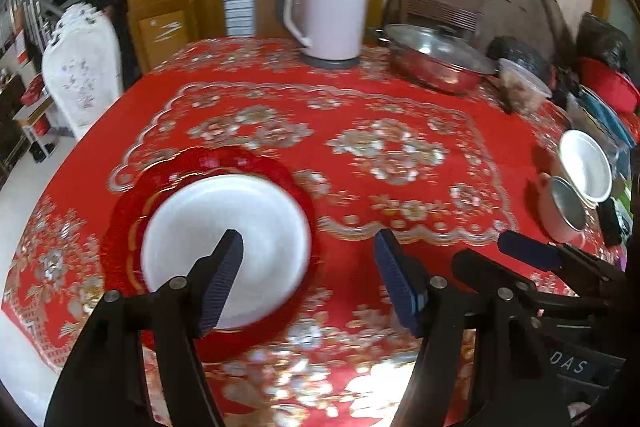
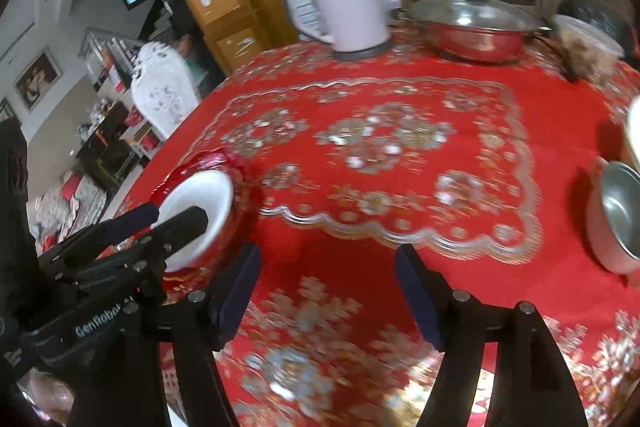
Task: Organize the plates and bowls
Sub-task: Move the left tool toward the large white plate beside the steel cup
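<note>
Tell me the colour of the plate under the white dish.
Red plate, gold trim; left wrist view.

Glossy white ceramic-looking plate [image 1: 224, 247] on glossy red scalloped plate [image 1: 132, 211]. Shiny lidded steel pan [image 1: 436, 61]; smooth matt white plastic kettle [image 1: 328, 7]. Red patterned tablecloth [image 1: 400, 147], slight sheen.

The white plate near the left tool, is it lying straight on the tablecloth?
No, the white plate lies on top of a larger red plate, which itself rests on the tablecloth.
</note>
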A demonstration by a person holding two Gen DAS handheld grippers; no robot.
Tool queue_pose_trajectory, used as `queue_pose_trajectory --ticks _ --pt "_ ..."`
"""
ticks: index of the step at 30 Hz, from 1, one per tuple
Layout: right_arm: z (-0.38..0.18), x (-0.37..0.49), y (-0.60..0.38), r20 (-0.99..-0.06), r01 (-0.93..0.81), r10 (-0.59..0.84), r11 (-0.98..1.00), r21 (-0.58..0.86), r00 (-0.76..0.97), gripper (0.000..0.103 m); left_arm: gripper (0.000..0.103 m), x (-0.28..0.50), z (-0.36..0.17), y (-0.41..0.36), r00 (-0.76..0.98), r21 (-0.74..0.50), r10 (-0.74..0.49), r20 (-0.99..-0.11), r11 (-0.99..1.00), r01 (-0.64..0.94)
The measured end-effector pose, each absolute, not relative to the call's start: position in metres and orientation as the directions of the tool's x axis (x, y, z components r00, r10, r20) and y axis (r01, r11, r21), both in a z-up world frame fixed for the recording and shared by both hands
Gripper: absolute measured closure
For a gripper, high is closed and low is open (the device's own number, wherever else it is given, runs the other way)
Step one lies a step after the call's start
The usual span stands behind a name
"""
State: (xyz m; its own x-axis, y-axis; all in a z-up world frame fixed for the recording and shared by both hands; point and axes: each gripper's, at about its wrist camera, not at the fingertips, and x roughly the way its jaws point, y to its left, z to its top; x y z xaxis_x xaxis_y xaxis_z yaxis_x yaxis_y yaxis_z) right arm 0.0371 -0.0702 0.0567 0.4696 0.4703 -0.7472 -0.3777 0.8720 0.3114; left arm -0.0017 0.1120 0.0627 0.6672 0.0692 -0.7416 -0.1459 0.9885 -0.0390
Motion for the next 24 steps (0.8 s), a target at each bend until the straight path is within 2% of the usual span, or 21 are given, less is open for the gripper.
queue_pose_trajectory --ticks 15,24 --pt "0.059 0.029 -0.224 -0.737 -0.15 0.371 0.924 0.35 0.565 0.03 0.036 0.025 0.06 0.003 0.639 -0.051 -0.066 -0.767 0.998 0.042" --pt "0.072 0.046 -0.312 -0.727 0.003 0.262 0.94 0.341 0.634 0.03 0.036 0.066 0.067 -0.071 0.622 -0.051 -0.13 -0.772 0.988 0.143"
